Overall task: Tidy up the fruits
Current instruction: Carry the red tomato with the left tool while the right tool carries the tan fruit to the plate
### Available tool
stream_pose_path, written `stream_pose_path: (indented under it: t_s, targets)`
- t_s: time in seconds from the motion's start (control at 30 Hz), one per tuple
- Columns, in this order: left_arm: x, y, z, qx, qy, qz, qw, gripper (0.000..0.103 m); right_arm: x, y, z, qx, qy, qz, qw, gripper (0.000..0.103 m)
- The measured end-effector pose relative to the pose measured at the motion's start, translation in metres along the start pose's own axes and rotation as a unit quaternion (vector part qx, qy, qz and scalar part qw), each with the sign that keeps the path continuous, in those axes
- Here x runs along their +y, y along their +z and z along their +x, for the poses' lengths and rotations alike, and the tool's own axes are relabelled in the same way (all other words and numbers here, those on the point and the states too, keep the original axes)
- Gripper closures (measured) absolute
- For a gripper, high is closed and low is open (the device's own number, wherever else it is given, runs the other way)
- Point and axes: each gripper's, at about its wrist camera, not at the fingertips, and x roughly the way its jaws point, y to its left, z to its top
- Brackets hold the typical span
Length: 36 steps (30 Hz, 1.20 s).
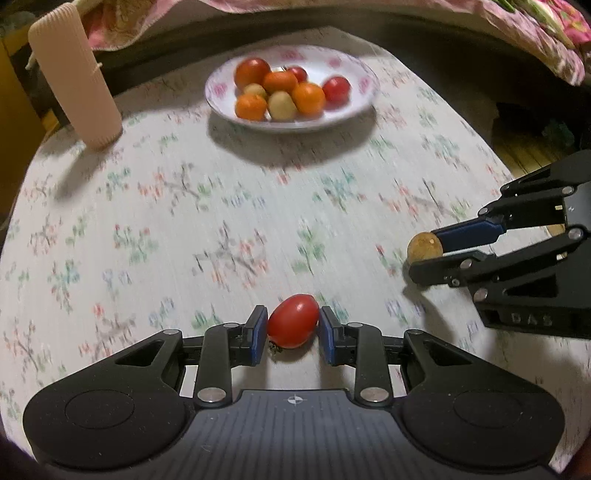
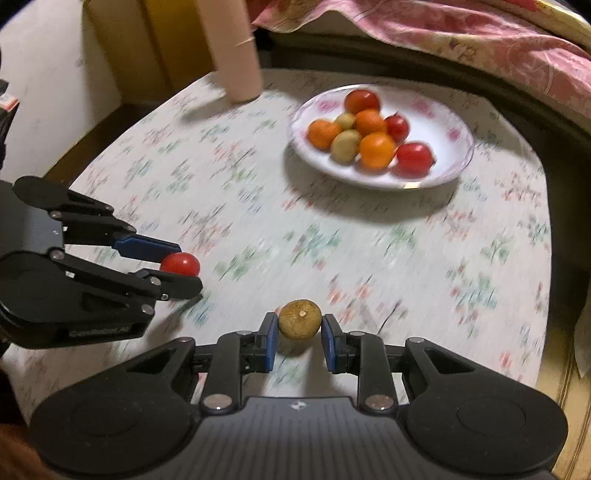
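Gripping tomato (image 1: 293, 320) left; longan (image 2: 299, 324) right

open tablecloth (image 1: 221, 206) between grippers and plate (image 1: 354, 107): nothing standing there | plate centre heaped with fruit, rim bare | tall pink cylinder (image 1: 75, 74) upright at far left edge | pink fabric (image 2: 461, 33) hangs beyond the table's far side

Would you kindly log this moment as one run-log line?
left gripper: shut on red tomato | right gripper: shut on brown fruit | plate: eight fruits
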Motion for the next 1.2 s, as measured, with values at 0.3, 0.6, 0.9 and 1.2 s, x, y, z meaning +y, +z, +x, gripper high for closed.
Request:
stream_pose_path:
  t_s: [0.3, 0.6, 0.9, 1.2]
  targets:
    - [-0.008, -0.011, 0.0, -0.007, 0.025, 0.025, 0.9994, 0.044, 0.013, -0.02, -0.001, 0.005, -0.002, -0.01, 1.0, 0.076]
    - [-0.015, -0.012, -0.001, -0.004, 0.036, 0.035, 0.9988, 0.028, 0.013, -0.025, -0.005, -0.001, 0.01, -0.007, 1.0, 0.055]
    - [-0.012, -0.006, 0.004, -0.006, 0.025, 0.039, 0.9989, 0.027, 0.01, -0.024, -0.002, -0.009, -0.005, -0.003, 1.0, 0.054]
    - [-0.011, 0.001, 0.005, 0.016, -0.007, 0.035, 0.9992, 0.045, 0.016, -0.021, 0.0, 0.001, -0.029, -0.005, 1.0, 0.063]
